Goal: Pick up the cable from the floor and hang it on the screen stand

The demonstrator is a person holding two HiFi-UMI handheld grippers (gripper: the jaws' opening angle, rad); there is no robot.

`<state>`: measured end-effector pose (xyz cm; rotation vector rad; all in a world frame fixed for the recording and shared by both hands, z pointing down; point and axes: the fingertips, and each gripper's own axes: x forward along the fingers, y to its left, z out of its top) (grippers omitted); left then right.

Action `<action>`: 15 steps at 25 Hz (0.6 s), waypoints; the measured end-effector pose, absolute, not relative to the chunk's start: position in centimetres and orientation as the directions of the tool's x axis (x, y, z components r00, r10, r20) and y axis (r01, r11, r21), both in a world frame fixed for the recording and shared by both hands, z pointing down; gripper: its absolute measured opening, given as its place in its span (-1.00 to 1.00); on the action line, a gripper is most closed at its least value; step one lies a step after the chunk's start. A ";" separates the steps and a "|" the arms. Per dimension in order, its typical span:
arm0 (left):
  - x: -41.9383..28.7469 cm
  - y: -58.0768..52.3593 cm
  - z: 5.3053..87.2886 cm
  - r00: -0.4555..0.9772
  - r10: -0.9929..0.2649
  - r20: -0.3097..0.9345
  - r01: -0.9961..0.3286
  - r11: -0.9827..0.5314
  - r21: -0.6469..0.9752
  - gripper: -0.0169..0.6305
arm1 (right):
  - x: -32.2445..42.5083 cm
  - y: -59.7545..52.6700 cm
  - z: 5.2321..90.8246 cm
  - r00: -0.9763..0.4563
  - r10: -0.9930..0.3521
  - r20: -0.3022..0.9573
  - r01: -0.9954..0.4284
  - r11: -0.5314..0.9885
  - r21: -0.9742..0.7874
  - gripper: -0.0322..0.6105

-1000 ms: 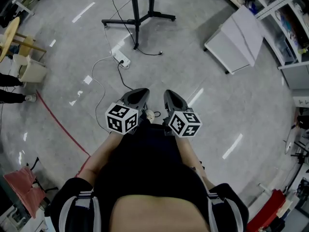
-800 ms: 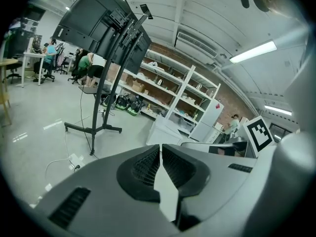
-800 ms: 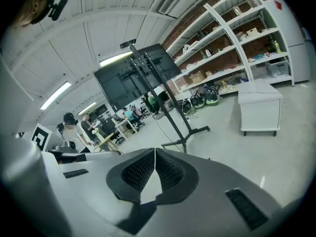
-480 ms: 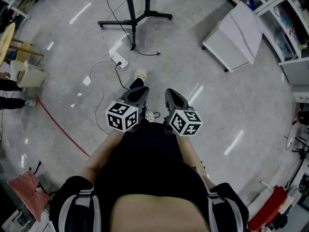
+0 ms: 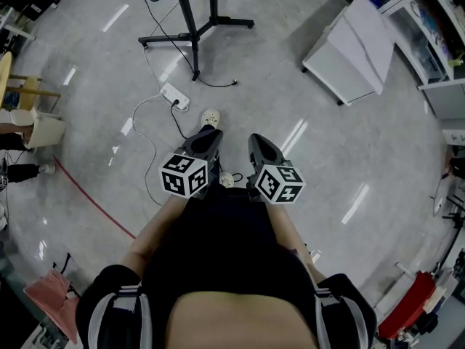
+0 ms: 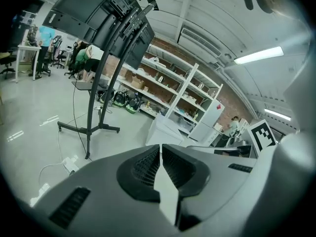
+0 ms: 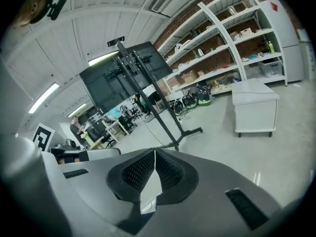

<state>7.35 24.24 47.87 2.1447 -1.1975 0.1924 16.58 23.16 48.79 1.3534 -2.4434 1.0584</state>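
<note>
Pointing slightly downward side by side, left gripper (image 5: 211, 140) and right gripper (image 5: 259, 142) have fingers clenched, empty.

It looks like a lab or workshop hall: a polished grey floor (image 5: 341, 144), long open shelving (image 7: 232, 46) loaded with boxes and gear against a brick wall (image 6: 165, 51), a wheeled screen stand (image 6: 90, 132), desks (image 6: 27, 48) with office chairs, and strip lights (image 6: 259, 55) overhead.

I see the screen stand (image 5: 190, 31) far left, a power strip (image 5: 175, 97) on the floor (image 5: 312, 173) near its base, the cable (image 5: 134, 113) trailing nearer, a cabinet (image 5: 349, 49) far right.
</note>
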 end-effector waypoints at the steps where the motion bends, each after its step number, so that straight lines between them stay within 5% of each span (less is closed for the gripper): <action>1: 7.1 23.4 48.0 0.569 -0.702 0.427 -0.801 -0.357 0.480 -0.88 | 16.4 22.3 48.8 -0.578 -0.683 0.447 -0.793 0.339 -0.506 -0.82; 15: 2.3 8.2 46.3 0.638 -0.654 0.406 -0.751 -0.413 0.515 -0.88 | 11.3 7.6 46.7 -0.528 -0.711 0.463 -0.826 0.303 -0.476 -0.82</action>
